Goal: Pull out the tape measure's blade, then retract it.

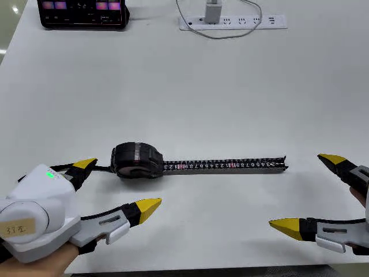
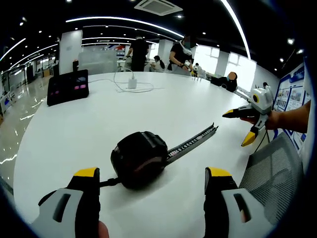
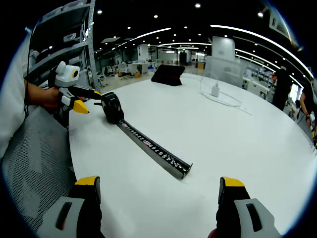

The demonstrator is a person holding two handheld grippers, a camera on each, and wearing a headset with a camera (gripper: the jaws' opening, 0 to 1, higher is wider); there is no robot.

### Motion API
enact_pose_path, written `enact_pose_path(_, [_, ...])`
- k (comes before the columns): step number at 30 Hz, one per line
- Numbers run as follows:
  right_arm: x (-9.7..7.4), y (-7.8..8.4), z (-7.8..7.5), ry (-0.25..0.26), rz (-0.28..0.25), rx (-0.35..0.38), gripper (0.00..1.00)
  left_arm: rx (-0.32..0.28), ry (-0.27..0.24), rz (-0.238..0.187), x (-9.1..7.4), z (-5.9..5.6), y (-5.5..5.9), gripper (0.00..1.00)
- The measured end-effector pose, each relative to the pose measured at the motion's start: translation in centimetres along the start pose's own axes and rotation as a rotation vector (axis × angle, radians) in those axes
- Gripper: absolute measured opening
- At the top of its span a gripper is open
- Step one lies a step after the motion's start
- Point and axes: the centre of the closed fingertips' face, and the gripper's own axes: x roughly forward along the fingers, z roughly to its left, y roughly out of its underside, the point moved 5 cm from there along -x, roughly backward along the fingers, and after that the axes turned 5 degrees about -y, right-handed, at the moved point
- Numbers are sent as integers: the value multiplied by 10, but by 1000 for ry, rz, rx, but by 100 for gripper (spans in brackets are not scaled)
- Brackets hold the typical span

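A black tape measure point(image 1: 136, 160) lies on the white table point(image 1: 190, 98), its blade point(image 1: 225, 165) drawn out to the right and lying flat. My left gripper point(image 1: 118, 183) is open just left of and in front of the case point(image 2: 139, 158), not touching it. My right gripper point(image 1: 309, 191) is open past the blade's hooked end point(image 3: 182, 170), a short gap away. In the right gripper view the blade point(image 3: 151, 147) runs back to the case point(image 3: 112, 107), with the left gripper point(image 3: 84, 100) beside it. The right gripper point(image 2: 245, 127) shows at the right of the left gripper view.
A dark tablet point(image 1: 83, 12) stands at the far left of the table. A white power strip point(image 1: 233, 22) with a plugged charger and cable lies at the far edge. People stand at benches in the background point(image 2: 139, 52). The table's near edge point(image 1: 230, 268) runs just below the grippers.
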Motion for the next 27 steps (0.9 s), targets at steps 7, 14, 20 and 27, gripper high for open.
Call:
enact_pose_path(7, [1,-1,-2,-1,0,-2,98,-18,8,5,6,-5,0,84])
enact_pose_path(14, [2,0,-4,-4,3,-3,98,-47,10,3,10,-7,0,84])
enact_pose_path(20, [2,3,-5,-10,8,-3,97,-57,12,3,14,-10,0,83])
enact_pose_path(27, [5,6,-7,-24,12,-4,93,-67,-12,4,16,-11,1,82])
